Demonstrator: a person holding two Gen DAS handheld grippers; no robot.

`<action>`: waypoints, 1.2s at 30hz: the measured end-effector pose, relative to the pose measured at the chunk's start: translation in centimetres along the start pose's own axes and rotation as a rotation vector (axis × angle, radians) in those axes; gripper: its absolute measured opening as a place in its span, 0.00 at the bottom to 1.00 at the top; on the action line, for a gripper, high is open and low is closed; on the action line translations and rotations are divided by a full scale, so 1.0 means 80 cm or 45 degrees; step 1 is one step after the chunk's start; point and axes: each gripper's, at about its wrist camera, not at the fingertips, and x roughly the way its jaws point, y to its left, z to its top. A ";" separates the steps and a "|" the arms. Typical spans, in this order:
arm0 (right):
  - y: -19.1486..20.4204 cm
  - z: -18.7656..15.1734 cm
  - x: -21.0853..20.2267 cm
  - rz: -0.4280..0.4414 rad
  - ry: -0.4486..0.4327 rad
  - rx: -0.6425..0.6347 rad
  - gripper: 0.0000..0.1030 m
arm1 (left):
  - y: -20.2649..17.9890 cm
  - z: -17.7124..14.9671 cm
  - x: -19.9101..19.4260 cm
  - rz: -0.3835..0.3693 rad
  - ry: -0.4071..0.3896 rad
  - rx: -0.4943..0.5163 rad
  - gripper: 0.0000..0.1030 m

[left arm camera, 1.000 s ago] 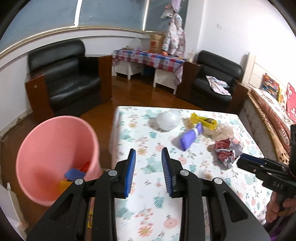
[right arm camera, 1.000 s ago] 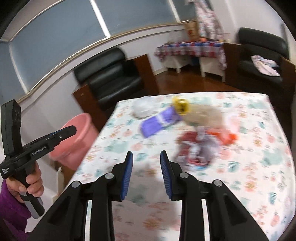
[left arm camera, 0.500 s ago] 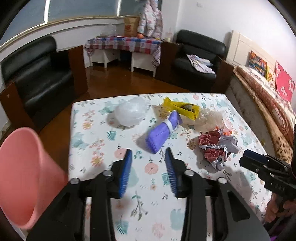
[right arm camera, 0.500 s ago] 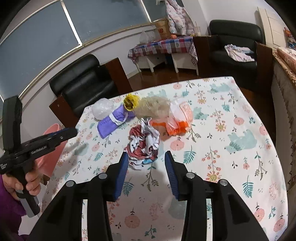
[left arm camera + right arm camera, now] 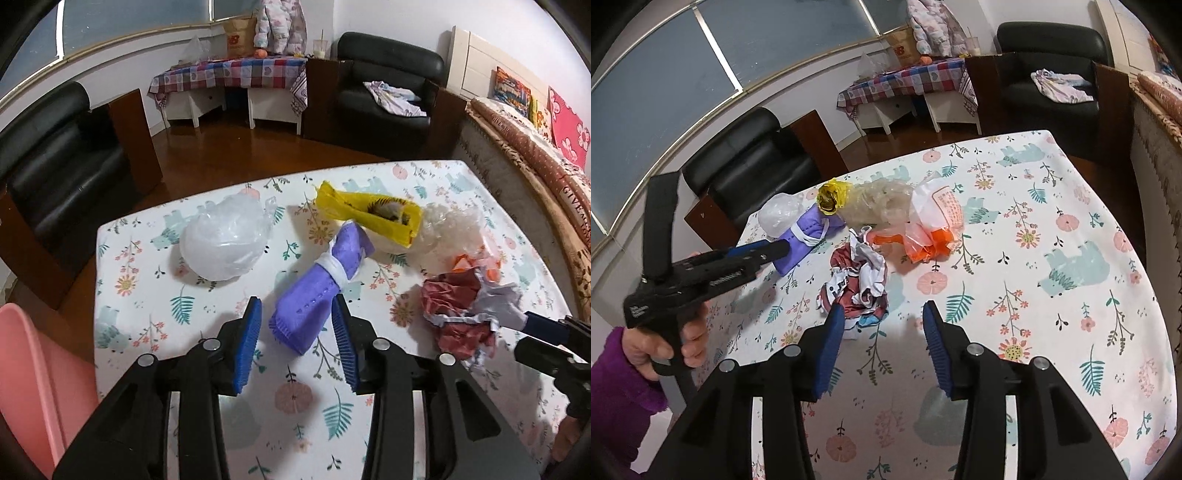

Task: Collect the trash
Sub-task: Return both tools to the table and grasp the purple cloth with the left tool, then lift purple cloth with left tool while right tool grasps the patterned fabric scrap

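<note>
Trash lies on the floral tablecloth [image 5: 207, 369]. A purple cloth bundle [image 5: 314, 295] tied with white lies between the tips of my open left gripper [image 5: 297, 325]. A white plastic bag [image 5: 225, 243], a yellow bag [image 5: 373, 218], clear wrap [image 5: 450, 225] and crumpled red-and-white paper [image 5: 461, 306] lie around it. My right gripper [image 5: 884, 325] is open just right of the crumpled paper [image 5: 858, 284], its left fingertip at the paper's edge. An orange-and-white bag [image 5: 929, 225] lies beyond. The left gripper's tip [image 5: 759, 251] reaches the purple bundle [image 5: 805, 236].
A pink bin [image 5: 40, 384] stands off the table's left edge. Black armchairs [image 5: 55, 162] and a checkered side table [image 5: 236, 74] stand beyond the table. A bed [image 5: 535, 129] runs along the right.
My left gripper moved forward and lower, so its open jaws now flank the purple bundle. My right gripper came closer to the crumpled paper and opened wider.
</note>
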 end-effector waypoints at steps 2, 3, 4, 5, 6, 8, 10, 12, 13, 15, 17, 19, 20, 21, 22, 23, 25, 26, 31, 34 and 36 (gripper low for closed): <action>-0.001 0.001 0.002 0.006 0.005 0.009 0.43 | 0.001 -0.002 0.007 0.000 0.011 -0.008 0.38; -0.002 0.001 0.003 0.011 0.008 0.015 0.43 | 0.001 -0.004 0.009 -0.004 0.015 -0.012 0.38; -0.003 0.002 0.005 0.019 0.014 0.024 0.43 | 0.001 -0.005 0.010 -0.009 0.020 -0.016 0.38; -0.004 0.003 0.007 0.025 0.017 0.032 0.43 | 0.000 -0.006 0.012 -0.013 0.024 -0.018 0.38; -0.004 0.004 0.008 0.028 0.019 0.038 0.43 | -0.002 -0.008 0.012 -0.011 0.017 -0.016 0.38; -0.001 0.005 0.008 0.032 0.015 0.036 0.43 | -0.005 -0.010 0.009 -0.006 -0.012 -0.004 0.38; 0.002 0.005 0.008 0.034 0.009 0.024 0.44 | -0.008 -0.011 0.008 -0.011 -0.018 0.003 0.38; 0.006 0.006 0.009 0.033 0.006 0.017 0.45 | -0.009 -0.011 0.007 -0.006 -0.028 0.001 0.37; 0.007 0.007 0.010 0.033 0.005 0.016 0.45 | -0.010 -0.011 0.007 -0.007 -0.030 0.001 0.31; 0.010 0.007 0.010 0.036 0.004 0.016 0.45 | -0.013 -0.012 0.006 -0.020 -0.028 0.001 0.26; 0.013 0.009 0.009 0.034 -0.004 0.006 0.45 | -0.016 -0.015 0.001 -0.030 -0.033 0.004 0.24; 0.016 0.009 0.009 0.028 -0.010 -0.004 0.45 | -0.018 -0.017 -0.006 -0.034 -0.044 0.005 0.23; 0.015 0.010 0.008 0.026 -0.010 -0.004 0.45 | -0.019 -0.019 -0.012 -0.039 -0.049 0.001 0.23; 0.015 0.010 0.008 0.025 -0.011 -0.001 0.45 | -0.018 -0.021 -0.017 -0.043 -0.054 -0.004 0.23; 0.014 0.010 0.008 0.025 -0.012 0.002 0.45 | -0.019 -0.023 -0.021 -0.045 -0.056 -0.007 0.23; 0.013 0.010 0.008 0.027 -0.012 0.010 0.45 | -0.018 -0.026 -0.027 -0.047 -0.061 -0.011 0.23; 0.011 0.010 0.008 0.032 -0.012 0.027 0.46 | -0.018 -0.031 -0.039 -0.046 -0.070 -0.018 0.23; 0.010 0.011 0.008 0.035 -0.012 0.041 0.46 | -0.018 -0.034 -0.045 -0.050 -0.076 -0.022 0.23; 0.005 0.016 0.017 0.050 0.009 0.083 0.46 | -0.016 -0.050 -0.074 -0.061 -0.080 -0.031 0.23; 0.005 0.020 0.023 0.055 0.016 0.097 0.46 | -0.015 -0.059 -0.087 -0.066 -0.084 -0.032 0.23; 0.006 0.023 0.029 0.050 0.019 0.099 0.46 | -0.014 -0.065 -0.096 -0.066 -0.089 -0.039 0.23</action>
